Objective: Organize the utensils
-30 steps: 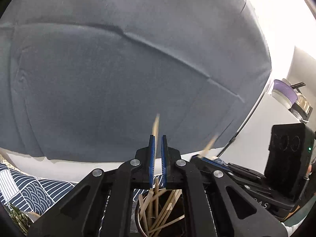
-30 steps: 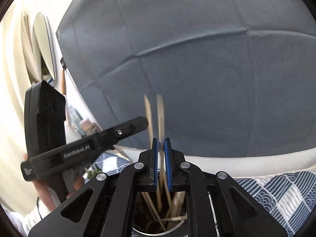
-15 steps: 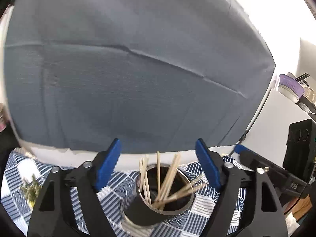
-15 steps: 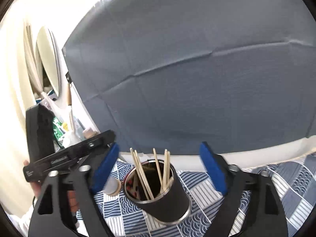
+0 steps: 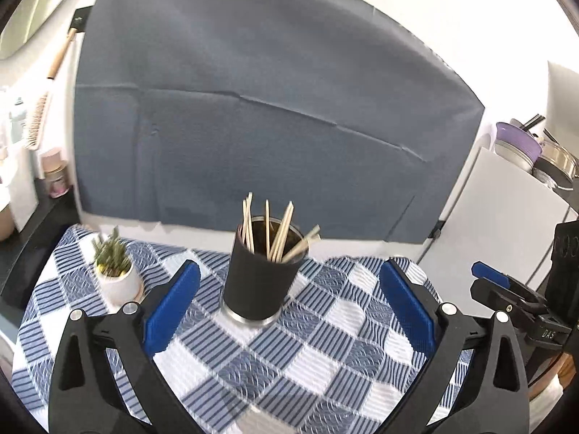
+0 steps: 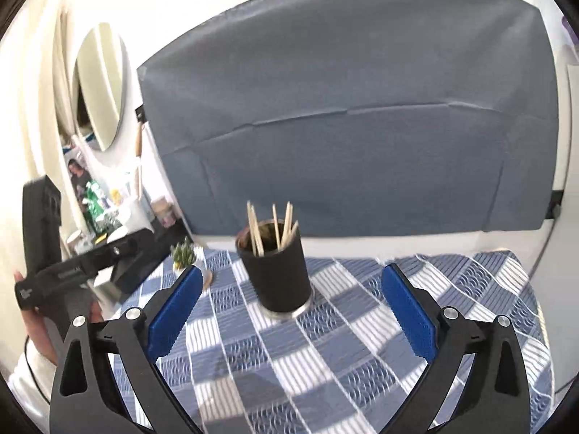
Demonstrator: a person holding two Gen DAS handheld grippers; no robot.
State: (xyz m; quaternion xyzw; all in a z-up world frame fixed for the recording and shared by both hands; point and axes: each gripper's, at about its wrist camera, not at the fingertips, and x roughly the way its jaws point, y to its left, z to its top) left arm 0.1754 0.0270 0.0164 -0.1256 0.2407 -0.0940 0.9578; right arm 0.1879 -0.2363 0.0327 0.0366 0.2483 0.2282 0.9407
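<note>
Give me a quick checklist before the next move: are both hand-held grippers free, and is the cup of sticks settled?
1. Left hand-held gripper empty, jaws opening: ok.
2. Right hand-held gripper empty, jaws opening: ok.
3. Black cup upright on the checked cloth: ok.
4. Wooden sticks all inside the cup, none on the cloth in view: ok.
5. Small potted plant standing apart from the cup: ok.
6. More utensils left to sort: cannot tell, none in view.
</note>
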